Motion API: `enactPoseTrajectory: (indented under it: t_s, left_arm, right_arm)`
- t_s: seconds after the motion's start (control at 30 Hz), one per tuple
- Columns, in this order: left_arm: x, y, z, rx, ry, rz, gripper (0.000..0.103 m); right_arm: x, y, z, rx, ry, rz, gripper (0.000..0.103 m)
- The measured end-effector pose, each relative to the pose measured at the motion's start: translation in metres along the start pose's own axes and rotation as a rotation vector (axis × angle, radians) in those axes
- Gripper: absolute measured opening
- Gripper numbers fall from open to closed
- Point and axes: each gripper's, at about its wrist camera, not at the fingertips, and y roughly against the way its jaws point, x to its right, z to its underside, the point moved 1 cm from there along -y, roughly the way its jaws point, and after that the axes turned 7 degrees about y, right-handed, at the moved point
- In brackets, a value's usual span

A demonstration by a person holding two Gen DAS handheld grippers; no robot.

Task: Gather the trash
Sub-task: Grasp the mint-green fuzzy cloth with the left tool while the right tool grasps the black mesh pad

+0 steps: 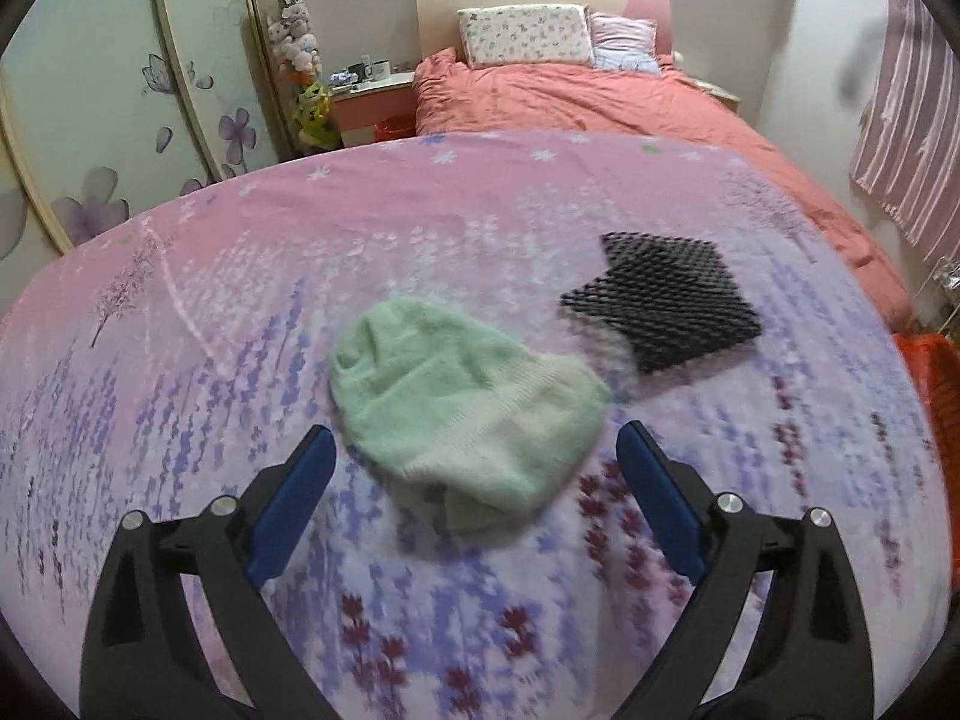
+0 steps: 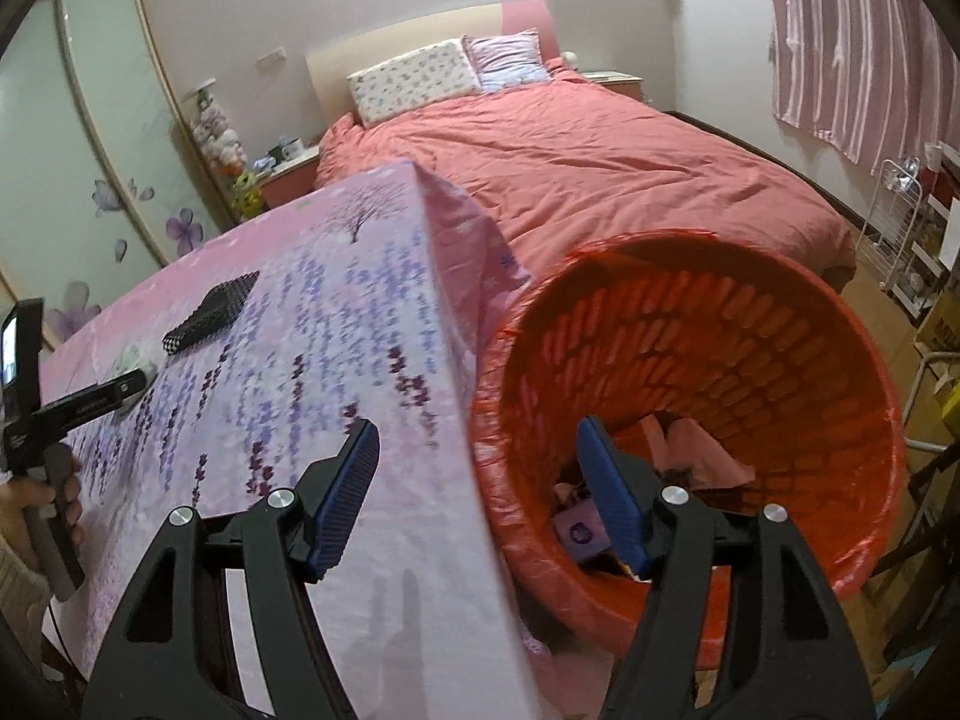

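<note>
A fluffy mint-green knitted hat (image 1: 462,402) lies on the lavender-print cloth of the table (image 1: 240,300). My left gripper (image 1: 477,450) hovers over its near end, open, the blue fingers (image 1: 300,498) on either side of it and apart from it. A black mesh piece (image 1: 660,300) lies behind it to the right, also seen in the right wrist view (image 2: 210,315). My right gripper (image 2: 477,456) is open and empty above the table's right edge. The red basket (image 2: 780,360), lined with a red bag, stands beside it and holds pink and purple scraps (image 2: 708,450). The left gripper (image 2: 129,387) and a hand (image 2: 36,498) show at the far left.
A bed with a salmon cover (image 2: 570,168) and pillows (image 1: 522,33) stands behind the table. A wardrobe with flower-print doors (image 1: 120,120) lies left, with soft toys (image 1: 297,48) and a nightstand (image 1: 372,96). A striped curtain (image 2: 858,36) and a white rack (image 2: 900,228) are on the right.
</note>
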Motion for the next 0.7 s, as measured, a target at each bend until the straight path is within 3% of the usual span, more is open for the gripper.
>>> enactPoseTrajectory:
  t_s: [0.1, 0.23, 0.27, 0.47, 0.7]
  left_arm:
    - [-0.001, -0.012, -0.005, -0.017, 0.019, 0.003, 0.083]
    - [-0.014, -0.014, -0.013, -0.001, 0.050, -0.006, 0.036]
    - [-0.018, -0.013, -0.015, -0.003, 0.047, -0.017, 0.030]
    - [-0.063, -0.009, -0.013, 0.008, 0.078, -0.109, 0.030]
    - [-0.083, -0.006, -0.009, 0.012, 0.106, -0.086, 0.034]
  right_arm:
    - [-0.008, -0.002, 0.001, -0.009, 0.011, -0.006, 0.068]
    - [-0.019, -0.004, 0.000, -0.020, 0.024, -0.017, 0.068]
    - [-0.023, -0.005, 0.000, -0.021, 0.029, -0.020, 0.068]
    - [-0.052, -0.013, -0.004, -0.030, 0.063, -0.056, 0.068]
    - [-0.115, -0.038, -0.019, -0.028, 0.146, -0.105, 0.068]
